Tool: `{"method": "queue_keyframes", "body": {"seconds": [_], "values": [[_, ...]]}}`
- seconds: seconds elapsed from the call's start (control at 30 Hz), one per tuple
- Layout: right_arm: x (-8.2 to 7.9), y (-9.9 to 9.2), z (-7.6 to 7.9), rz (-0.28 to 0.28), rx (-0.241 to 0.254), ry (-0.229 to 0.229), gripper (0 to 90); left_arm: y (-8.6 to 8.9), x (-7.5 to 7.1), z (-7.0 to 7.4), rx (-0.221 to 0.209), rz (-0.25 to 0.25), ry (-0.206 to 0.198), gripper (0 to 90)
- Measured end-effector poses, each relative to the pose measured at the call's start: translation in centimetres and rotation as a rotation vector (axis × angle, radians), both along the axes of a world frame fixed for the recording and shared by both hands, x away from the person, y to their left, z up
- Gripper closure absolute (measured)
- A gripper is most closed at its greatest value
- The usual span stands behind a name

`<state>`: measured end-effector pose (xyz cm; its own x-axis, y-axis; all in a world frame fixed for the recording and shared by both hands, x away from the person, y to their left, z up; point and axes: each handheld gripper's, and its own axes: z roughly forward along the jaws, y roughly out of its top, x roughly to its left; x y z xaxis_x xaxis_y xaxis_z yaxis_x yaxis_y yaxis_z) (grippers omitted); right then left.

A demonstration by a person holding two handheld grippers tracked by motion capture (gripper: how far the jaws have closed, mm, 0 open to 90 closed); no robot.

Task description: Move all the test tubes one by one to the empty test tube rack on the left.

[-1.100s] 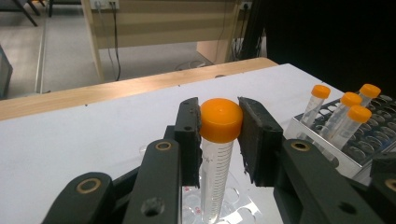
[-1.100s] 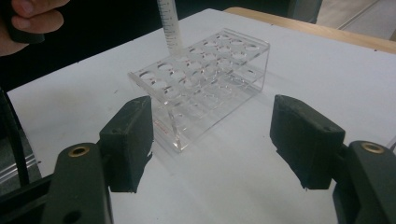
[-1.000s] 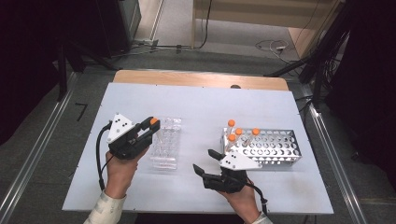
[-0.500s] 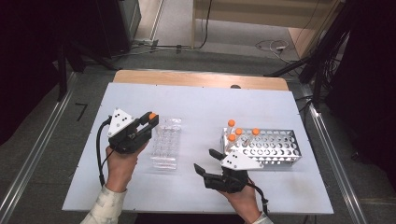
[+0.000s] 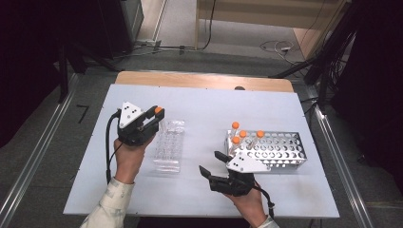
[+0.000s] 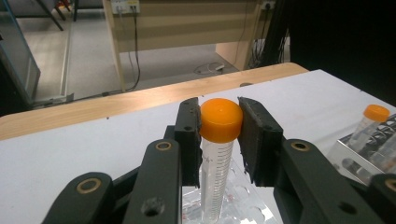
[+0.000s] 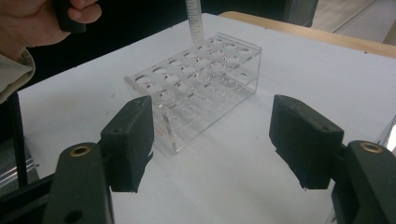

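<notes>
My left gripper (image 5: 157,113) (image 6: 219,123) is shut on an orange-capped clear tube (image 6: 215,154), pads pressed on the cap (image 5: 158,109). It holds the tube upright over the far end of a clear plastic rack (image 5: 168,145) (image 7: 201,86); the tube's lower end (image 7: 194,21) hangs just above the rack's top holes. My right gripper (image 5: 211,164) (image 7: 212,140) is open with nothing between its jaws, low near the table's front, facing the clear rack. A metal rack (image 5: 280,148) at the right holds several orange-capped tubes (image 5: 242,134) (image 6: 369,123).
The white tabletop (image 5: 204,107) has bare room behind both racks, with a wooden strip (image 5: 204,80) along its far edge. Metal rails (image 5: 38,156) run along both sides on the floor. Cables trail from each gripper.
My left gripper has carried the tube away from the person, toward the far end of the clear rack. The right gripper has stayed in place.
</notes>
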<state>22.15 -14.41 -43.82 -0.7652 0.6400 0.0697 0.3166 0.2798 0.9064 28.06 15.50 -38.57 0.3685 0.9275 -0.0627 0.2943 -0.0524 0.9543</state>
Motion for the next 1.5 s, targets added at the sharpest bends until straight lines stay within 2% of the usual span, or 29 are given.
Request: {"method": "queue_keyframes", "body": {"seconds": [0.57, 0.77, 0.97, 1.17, 1.5], "values": [[-0.1, 0.0, 0.1, 0.004, -0.001, 0.000, 29.3, -0.2, 1.0, -0.7, 0.016, 0.012, 0.008, 70.6], [-0.1, -0.1, 0.1, 0.003, -0.002, 0.000, 29.4, -0.3, 0.9, -1.3, 0.039, 0.019, 0.012, 70.6], [-0.1, -0.1, 0.1, 0.004, 0.000, -0.001, 29.4, -0.6, 0.8, -2.3, 0.059, 0.025, 0.024, 70.6], [-0.1, -0.1, 0.1, 0.005, 0.000, -0.001, 29.4, -0.7, 1.0, -3.9, 0.067, 0.029, 0.059, 70.5], [-0.1, -0.2, 0.1, 0.002, -0.001, -0.001, 29.4, -0.9, 1.3, -4.7, 0.082, 0.037, 0.085, 70.2]]}}
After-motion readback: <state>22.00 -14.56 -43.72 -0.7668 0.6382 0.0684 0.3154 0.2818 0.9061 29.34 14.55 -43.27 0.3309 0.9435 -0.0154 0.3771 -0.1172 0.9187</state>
